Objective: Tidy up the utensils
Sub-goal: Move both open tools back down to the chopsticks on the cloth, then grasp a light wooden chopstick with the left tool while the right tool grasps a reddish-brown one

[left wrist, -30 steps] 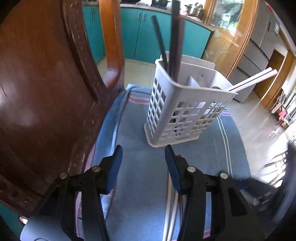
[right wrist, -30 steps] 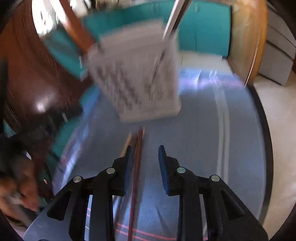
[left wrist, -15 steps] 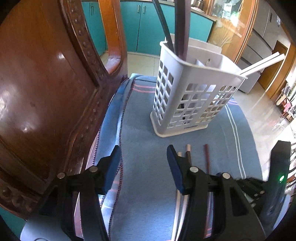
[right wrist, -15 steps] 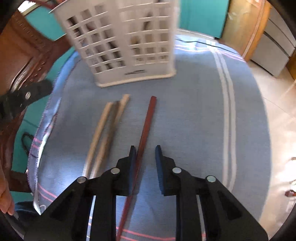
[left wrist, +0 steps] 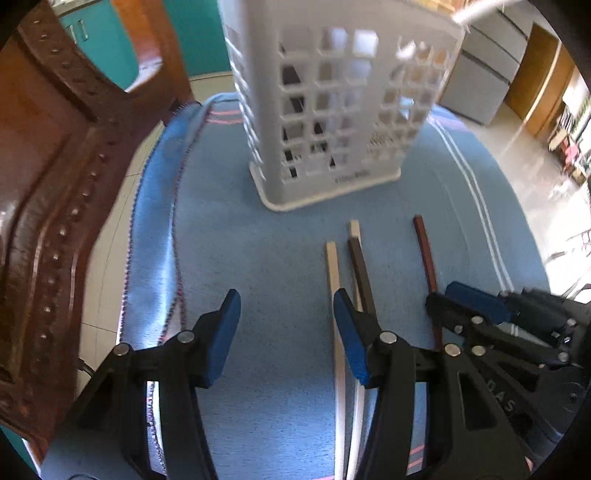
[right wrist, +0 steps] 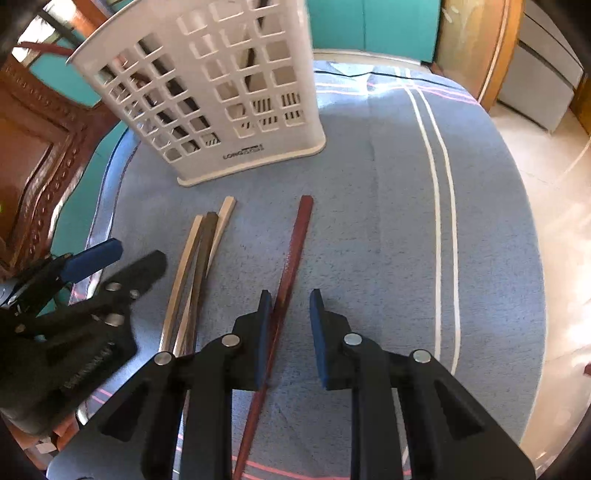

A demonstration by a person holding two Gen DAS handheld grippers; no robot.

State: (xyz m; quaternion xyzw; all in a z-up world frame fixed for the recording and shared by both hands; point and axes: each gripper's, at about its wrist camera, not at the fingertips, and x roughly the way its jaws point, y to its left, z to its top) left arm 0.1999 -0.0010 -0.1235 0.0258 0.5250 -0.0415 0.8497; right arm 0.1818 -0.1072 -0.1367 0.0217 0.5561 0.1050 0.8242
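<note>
A white slotted utensil basket [left wrist: 332, 110] [right wrist: 221, 92] stands on a blue cloth [left wrist: 258, 258] [right wrist: 369, 221] with dark and pale chopsticks in it. In front of it lie two pale chopsticks and a dark one in a bunch [left wrist: 354, 254] [right wrist: 199, 258], and a red-brown chopstick [left wrist: 424, 251] [right wrist: 295, 243] apart to their right. My right gripper [right wrist: 290, 317] [left wrist: 452, 295] is low over the cloth, its jaws closing with the red-brown chopstick between them, beside the left pad; a gap shows at the right pad. My left gripper [left wrist: 286, 325] [right wrist: 122, 258] is open over bare cloth, the pale chopsticks running under its right finger.
A carved brown wooden chair [left wrist: 55, 184] [right wrist: 37, 166] rises close at the left of the cloth. Teal cabinets [right wrist: 369, 22] stand behind. The cloth's right edge drops off to a pale floor [right wrist: 554, 184], with grey drawers [left wrist: 480, 74] farther back.
Both grippers have sunk toward the cloth. The right jaws have narrowed around the red-brown chopstick. The left gripper has tipped down, and the basket now looms larger ahead of it.
</note>
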